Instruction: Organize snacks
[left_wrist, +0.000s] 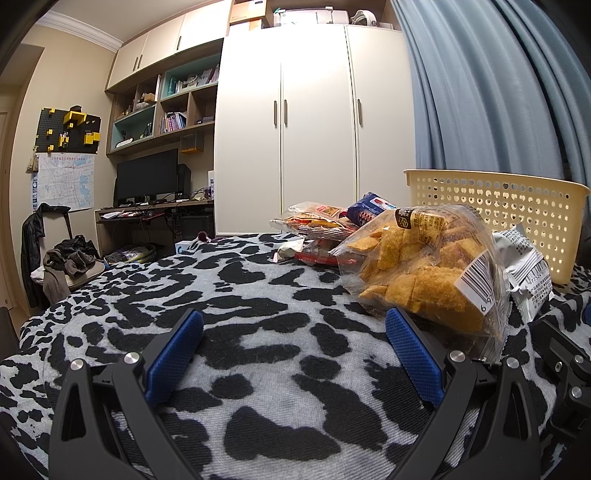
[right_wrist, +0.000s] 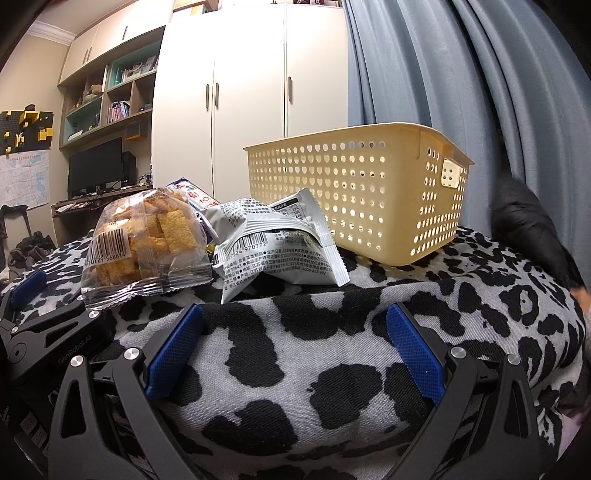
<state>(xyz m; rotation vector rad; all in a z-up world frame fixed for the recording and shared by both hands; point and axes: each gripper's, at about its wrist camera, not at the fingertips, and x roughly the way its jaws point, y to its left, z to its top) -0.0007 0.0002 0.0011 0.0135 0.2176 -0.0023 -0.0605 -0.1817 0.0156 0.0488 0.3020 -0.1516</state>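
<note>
Snack packs lie in a pile on a black-and-white patterned blanket (left_wrist: 258, 332). A clear bag of orange crackers (left_wrist: 424, 273) is nearest, just right of my left gripper (left_wrist: 293, 325), which is open and empty; the bag's corner rests by its right finger. The bag also shows in the right wrist view (right_wrist: 147, 240). A silver packet (right_wrist: 280, 243) lies beside it, ahead of my right gripper (right_wrist: 295, 321), which is open and empty. More packs (left_wrist: 325, 221) lie behind. A pale yellow perforated basket (right_wrist: 369, 192) stands behind the packets, to the right.
A blue curtain (right_wrist: 461, 74) hangs behind the basket. A dark object (right_wrist: 528, 229) lies at the right of the blanket. White wardrobes (left_wrist: 314, 129), shelves and a desk with a monitor (left_wrist: 147, 177) are beyond the bed. The left gripper's body (right_wrist: 37, 332) shows at the left.
</note>
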